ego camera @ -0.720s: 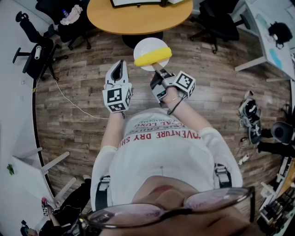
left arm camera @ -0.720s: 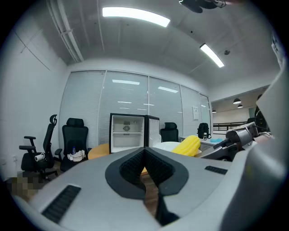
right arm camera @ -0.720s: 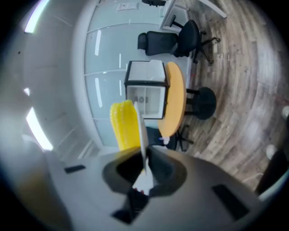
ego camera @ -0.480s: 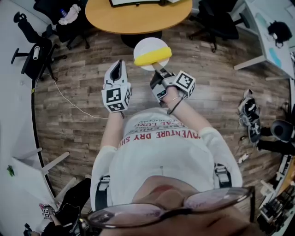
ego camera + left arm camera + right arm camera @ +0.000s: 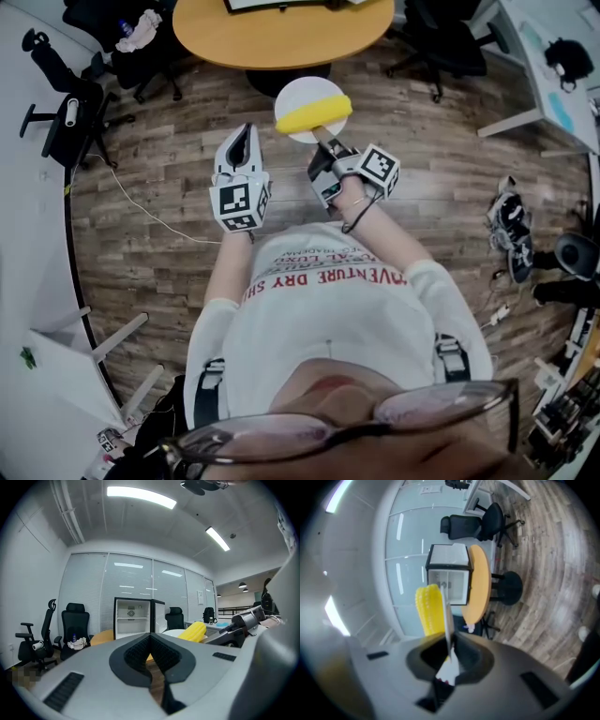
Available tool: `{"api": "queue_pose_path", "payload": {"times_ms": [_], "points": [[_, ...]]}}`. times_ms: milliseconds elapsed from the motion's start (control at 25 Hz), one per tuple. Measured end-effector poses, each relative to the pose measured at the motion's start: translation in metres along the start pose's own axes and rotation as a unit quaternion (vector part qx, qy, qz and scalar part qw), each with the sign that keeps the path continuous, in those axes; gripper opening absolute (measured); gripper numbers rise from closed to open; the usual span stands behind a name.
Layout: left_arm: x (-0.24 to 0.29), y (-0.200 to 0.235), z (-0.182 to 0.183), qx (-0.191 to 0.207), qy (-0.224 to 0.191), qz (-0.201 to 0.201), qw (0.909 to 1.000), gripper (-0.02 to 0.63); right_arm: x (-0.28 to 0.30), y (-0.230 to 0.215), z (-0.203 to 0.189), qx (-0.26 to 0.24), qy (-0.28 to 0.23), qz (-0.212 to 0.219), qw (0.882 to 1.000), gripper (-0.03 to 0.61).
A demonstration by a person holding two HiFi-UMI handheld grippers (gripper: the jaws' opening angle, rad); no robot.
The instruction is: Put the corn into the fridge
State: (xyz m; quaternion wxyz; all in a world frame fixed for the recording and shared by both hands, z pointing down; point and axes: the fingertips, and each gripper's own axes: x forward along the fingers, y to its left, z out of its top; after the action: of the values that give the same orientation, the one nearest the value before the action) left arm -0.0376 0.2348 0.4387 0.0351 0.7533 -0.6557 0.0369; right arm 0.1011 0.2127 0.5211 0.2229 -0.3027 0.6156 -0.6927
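Observation:
A yellow corn cob (image 5: 314, 113) lies on a white plate (image 5: 305, 91), held out over the wooden floor. My right gripper (image 5: 324, 142) is shut on the plate's near rim; in the right gripper view the plate (image 5: 448, 620) runs edge-on between the jaws with the corn (image 5: 430, 609) beside it. My left gripper (image 5: 240, 139) hangs to the plate's left, shut with nothing in it (image 5: 151, 641). Ahead, a small fridge (image 5: 133, 617) stands on a round wooden table (image 5: 281, 33) with its door open; the fridge (image 5: 449, 573) also shows in the right gripper view.
Black office chairs (image 5: 66, 98) stand at the left and behind the table (image 5: 441, 42). A thin cable (image 5: 141, 206) trails over the floor at the left. Shoes (image 5: 511, 239) lie at the right, near a white desk (image 5: 553, 75).

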Motion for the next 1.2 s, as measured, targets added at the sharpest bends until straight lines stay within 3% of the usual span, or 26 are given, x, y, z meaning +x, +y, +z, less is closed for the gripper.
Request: {"api": "queue_pose_path", "payload": {"times_ms": [160, 320, 480, 760, 1200], "points": [[-0.009, -0.006, -0.005, -0.001, 0.007, -0.005, 1.0000, 0.026, -0.010, 0.001, 0.007, 0.010, -0.008, 0.014, 1.000, 0.038], [-0.003, 0.059, -0.012, -0.006, 0.016, -0.005, 0.9998, 0.025, 0.043, 0.006, -0.013, 0.020, -0.022, 0.003, 1.000, 0.038], [0.006, 0.076, -0.018, -0.014, 0.023, 0.005, 0.9996, 0.025, 0.062, 0.001, -0.004, 0.027, -0.026, -0.007, 0.999, 0.038], [0.063, 0.083, -0.021, -0.016, 0.025, 0.026, 0.9992, 0.025, 0.106, -0.001, 0.038, 0.024, 0.000, -0.014, 1.000, 0.038], [0.219, 0.072, 0.012, -0.004, 0.016, 0.056, 0.9983, 0.025, 0.206, 0.027, 0.151, 0.009, 0.065, -0.020, 0.998, 0.038]]}}
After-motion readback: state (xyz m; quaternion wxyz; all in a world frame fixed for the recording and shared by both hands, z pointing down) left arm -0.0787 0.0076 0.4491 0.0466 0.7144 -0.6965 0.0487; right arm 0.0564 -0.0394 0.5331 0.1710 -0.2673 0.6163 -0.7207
